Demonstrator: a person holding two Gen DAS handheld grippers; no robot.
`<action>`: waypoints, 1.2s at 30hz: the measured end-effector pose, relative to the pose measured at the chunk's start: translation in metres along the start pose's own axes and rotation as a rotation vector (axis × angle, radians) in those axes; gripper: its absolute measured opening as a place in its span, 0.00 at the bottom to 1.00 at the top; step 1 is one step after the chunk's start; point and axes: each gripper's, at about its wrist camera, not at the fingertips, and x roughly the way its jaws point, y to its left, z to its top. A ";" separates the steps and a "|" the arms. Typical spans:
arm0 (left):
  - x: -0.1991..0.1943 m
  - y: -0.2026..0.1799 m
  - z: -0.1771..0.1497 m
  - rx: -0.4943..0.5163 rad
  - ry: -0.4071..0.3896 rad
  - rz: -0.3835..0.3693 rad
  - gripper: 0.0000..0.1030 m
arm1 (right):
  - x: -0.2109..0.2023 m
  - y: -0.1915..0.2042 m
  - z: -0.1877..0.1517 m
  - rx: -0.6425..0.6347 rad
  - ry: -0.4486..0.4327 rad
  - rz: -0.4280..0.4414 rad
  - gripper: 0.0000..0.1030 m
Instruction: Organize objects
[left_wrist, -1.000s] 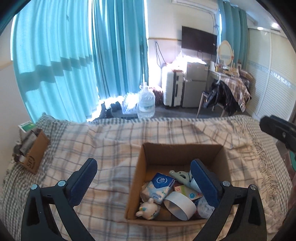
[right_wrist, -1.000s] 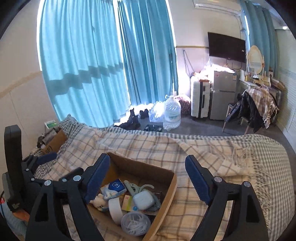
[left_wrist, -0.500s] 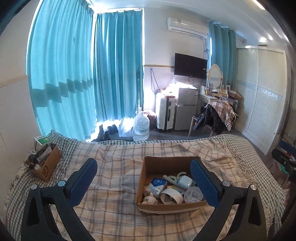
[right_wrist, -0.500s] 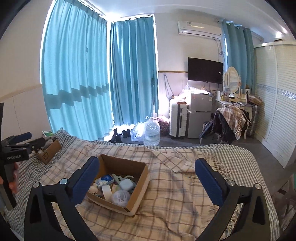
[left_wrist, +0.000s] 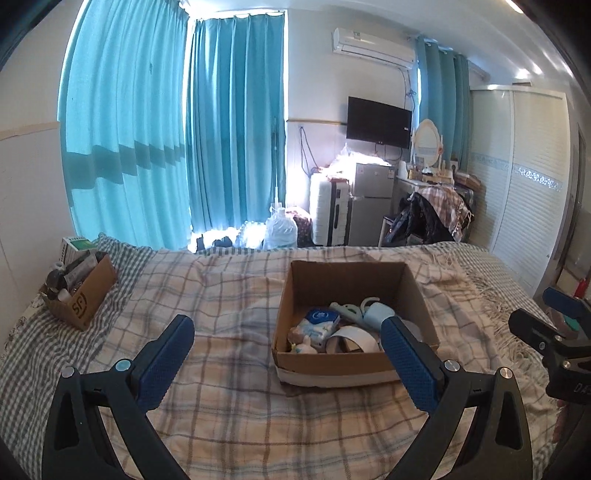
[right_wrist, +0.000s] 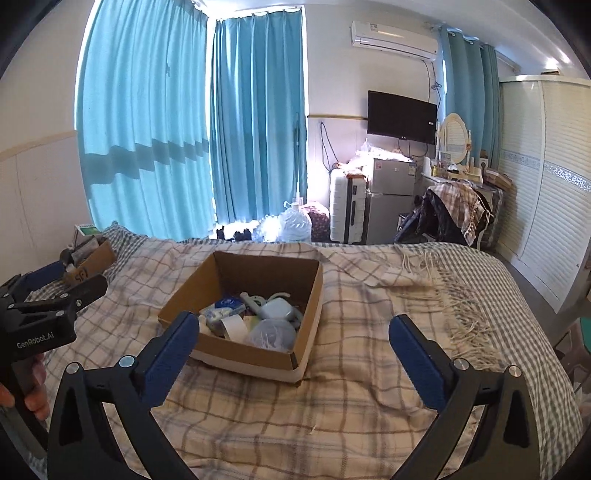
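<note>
A brown cardboard box (left_wrist: 354, 363) sits on the plaid bed cover (left_wrist: 229, 302); it also shows in the right wrist view (right_wrist: 255, 356). It holds several small items: a blue-and-white tissue pack (left_wrist: 319, 322), a white tape roll (left_wrist: 352, 338), a small white figurine (left_wrist: 303, 347), a pale blue case (right_wrist: 275, 308) and a clear bag (right_wrist: 271, 332). My left gripper (left_wrist: 284, 336) is open and empty, held back from the box. My right gripper (right_wrist: 293, 332) is open and empty, to the box's right.
A smaller cardboard box (left_wrist: 83, 293) full of items stands at the bed's far left. Beyond the bed are teal curtains (left_wrist: 177, 129), a water jug (left_wrist: 280, 230), a white suitcase (left_wrist: 325, 210), a small fridge (left_wrist: 369, 199) and a wardrobe (left_wrist: 524, 184).
Both grippers have pulled back and up from the box, so it looks smaller and farther. Both stay open and empty.
</note>
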 end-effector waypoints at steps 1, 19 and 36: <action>0.005 0.002 -0.004 0.002 0.006 0.009 1.00 | 0.006 0.003 -0.002 -0.007 0.009 0.000 1.00; 0.016 -0.001 -0.019 -0.003 0.077 -0.026 1.00 | 0.025 -0.001 -0.010 0.002 0.049 -0.057 1.00; 0.010 -0.002 -0.017 -0.011 0.065 -0.017 1.00 | 0.028 0.002 -0.012 -0.015 0.064 -0.052 1.00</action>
